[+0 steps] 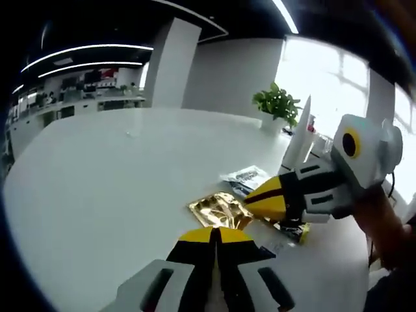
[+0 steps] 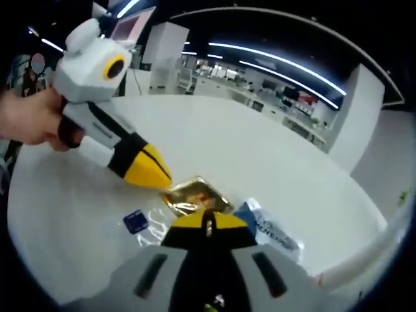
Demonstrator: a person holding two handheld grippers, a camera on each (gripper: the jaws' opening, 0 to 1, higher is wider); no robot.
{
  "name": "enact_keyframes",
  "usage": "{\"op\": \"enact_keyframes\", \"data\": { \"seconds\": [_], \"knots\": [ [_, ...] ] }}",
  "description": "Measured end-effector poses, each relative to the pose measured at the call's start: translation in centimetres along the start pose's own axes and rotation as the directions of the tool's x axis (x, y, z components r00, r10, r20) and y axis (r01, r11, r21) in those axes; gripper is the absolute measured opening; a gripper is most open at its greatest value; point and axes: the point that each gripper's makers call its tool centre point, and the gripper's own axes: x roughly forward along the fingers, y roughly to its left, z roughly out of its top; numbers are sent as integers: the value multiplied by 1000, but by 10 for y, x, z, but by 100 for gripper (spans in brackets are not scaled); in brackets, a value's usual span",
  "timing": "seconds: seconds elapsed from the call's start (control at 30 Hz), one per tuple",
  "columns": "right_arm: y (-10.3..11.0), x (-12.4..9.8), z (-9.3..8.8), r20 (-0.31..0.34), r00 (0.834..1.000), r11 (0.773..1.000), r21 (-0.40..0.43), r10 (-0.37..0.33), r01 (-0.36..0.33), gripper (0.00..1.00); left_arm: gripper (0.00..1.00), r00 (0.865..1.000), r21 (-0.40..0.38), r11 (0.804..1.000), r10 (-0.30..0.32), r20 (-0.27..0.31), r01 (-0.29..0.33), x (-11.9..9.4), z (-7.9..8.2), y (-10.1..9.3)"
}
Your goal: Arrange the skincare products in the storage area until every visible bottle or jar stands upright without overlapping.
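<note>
a wide white table (image 1: 97, 188) fills an open-plan office with ceiling light strips, a white pillar (image 1: 170, 62) and bright windows; a potted plant (image 1: 278, 104) stands at its far edge. on the table lie flat sachets: a gold sachet (image 1: 218, 209), a silver sachet (image 2: 270, 231) and a blue sachet (image 2: 134, 221). left gripper (image 1: 216, 237) and right gripper (image 2: 208, 224) both have jaws pressed together, tips just beside the gold sachet.

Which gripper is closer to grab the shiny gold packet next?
Probably the left gripper. In the right gripper view its yellow tip sits right at the edge of the gold packet, though contact can't be judged. The right gripper is close too. Both look shut, so either must open first.
</note>
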Motion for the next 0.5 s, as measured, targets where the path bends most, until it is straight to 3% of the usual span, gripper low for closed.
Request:
{"op": "enact_keyframes", "data": {
  "seconds": [0.2,0.4,0.5],
  "knots": [
    [5,-8,0,43,999,999,34,-2,0,1,0,1000,-10,1000,-16,26,17,-12,3,-7],
    [10,-11,-4,48,999,999,49,3,-5,2,1,999,-13,1000,-20,43,21,-19,6,-6],
    [14,-14,0,70,997,998,67,13,-18,5,1,998,-6,1000,-25,54,26,-21,7,-8]
  ]
}}
